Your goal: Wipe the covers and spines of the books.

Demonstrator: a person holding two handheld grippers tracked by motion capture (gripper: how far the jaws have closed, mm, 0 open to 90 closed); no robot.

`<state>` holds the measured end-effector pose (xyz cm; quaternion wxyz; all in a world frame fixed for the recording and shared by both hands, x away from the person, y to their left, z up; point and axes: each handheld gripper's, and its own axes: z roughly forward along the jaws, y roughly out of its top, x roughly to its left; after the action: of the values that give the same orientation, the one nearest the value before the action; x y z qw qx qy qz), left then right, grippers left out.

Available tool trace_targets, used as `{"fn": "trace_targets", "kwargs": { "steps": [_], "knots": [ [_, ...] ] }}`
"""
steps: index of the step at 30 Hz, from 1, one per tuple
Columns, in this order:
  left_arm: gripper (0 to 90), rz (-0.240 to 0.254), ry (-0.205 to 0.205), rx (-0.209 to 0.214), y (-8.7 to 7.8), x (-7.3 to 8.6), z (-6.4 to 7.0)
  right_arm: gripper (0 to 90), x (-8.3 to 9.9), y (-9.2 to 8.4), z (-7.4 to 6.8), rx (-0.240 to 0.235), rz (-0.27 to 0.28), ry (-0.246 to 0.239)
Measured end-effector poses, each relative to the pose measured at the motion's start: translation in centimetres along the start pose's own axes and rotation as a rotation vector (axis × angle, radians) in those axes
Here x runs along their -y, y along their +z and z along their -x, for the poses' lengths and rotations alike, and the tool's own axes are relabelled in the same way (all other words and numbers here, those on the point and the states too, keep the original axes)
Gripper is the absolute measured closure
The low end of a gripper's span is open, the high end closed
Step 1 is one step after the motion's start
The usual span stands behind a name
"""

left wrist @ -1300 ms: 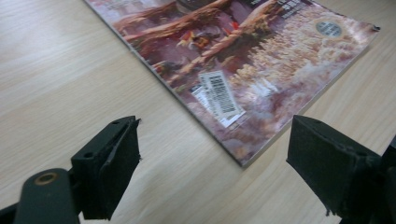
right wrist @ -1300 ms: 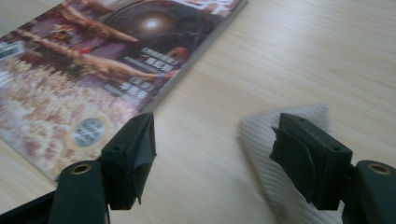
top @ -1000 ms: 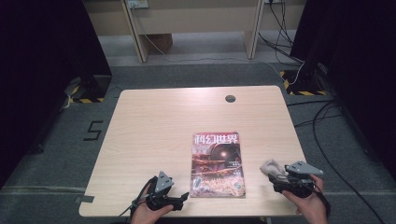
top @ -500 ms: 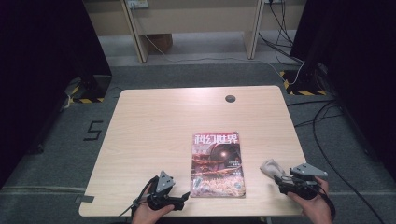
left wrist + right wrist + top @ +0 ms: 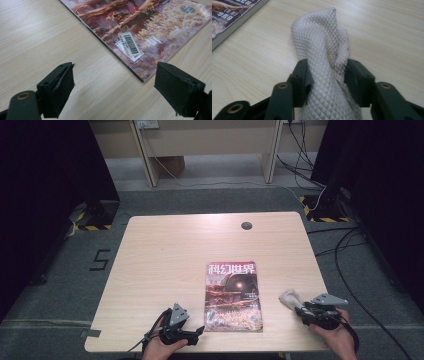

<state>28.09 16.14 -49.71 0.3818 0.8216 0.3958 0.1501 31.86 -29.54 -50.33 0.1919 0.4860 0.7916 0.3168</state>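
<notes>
Right gripper view, cloth [image 5: 324,50] pinched, magazine [image 5: 229,15] edge near

In the left gripper view, the glossy colour-printed magazine [image 5: 140,27] runs off the top and right edges, so its title is cut away; the small print beside its white barcode sticker [image 5: 130,45] is too blurred to read. In the right gripper view, the beige quilted cloth [image 5: 324,50] continues below the bottom edge between the jaws, and its lower end is hidden. A corner of the magazine is cropped at the upper left there. In the high view, the person's forearms are cut off at the bottom edge, and the small dark round spot [image 5: 246,225] on the pale wooden desk [image 5: 170,255] is too small to identify.
</notes>
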Motion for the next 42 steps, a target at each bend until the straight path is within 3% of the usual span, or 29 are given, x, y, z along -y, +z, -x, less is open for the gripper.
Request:
{"fn": "trace_targets", "kwargs": {
  "steps": [7,13,20,30,35,42],
  "knots": [
    [15.6,0.002,0.012,-0.003,-0.1,0.0,0.1,71.7,-0.2,0.0,-0.1,-0.014,0.02,-0.023],
    [15.7,0.008,0.005,-0.007,0.0,0.0,0.0,74.0,-0.6,-0.6,-0.1,0.001,0.065,-0.019],
    [15.8,0.011,-0.022,0.006,0.5,-0.3,0.3,74.7,-2.1,-1.0,-0.9,-0.029,0.125,-0.025],
    [15.8,0.018,-0.02,0.002,1.9,-1.1,1.0,74.7,-6.7,0.7,-4.0,-0.053,0.158,-0.114],
    [15.6,0.008,-0.008,-0.001,3.2,-1.7,1.4,74.5,-9.6,3.0,-6.8,-0.068,0.145,-0.202],
    [15.6,-0.006,0.006,-0.002,4.7,-2.3,1.8,73.9,-11.5,6.8,-9.7,-0.091,0.103,-0.254]
  ]
}}
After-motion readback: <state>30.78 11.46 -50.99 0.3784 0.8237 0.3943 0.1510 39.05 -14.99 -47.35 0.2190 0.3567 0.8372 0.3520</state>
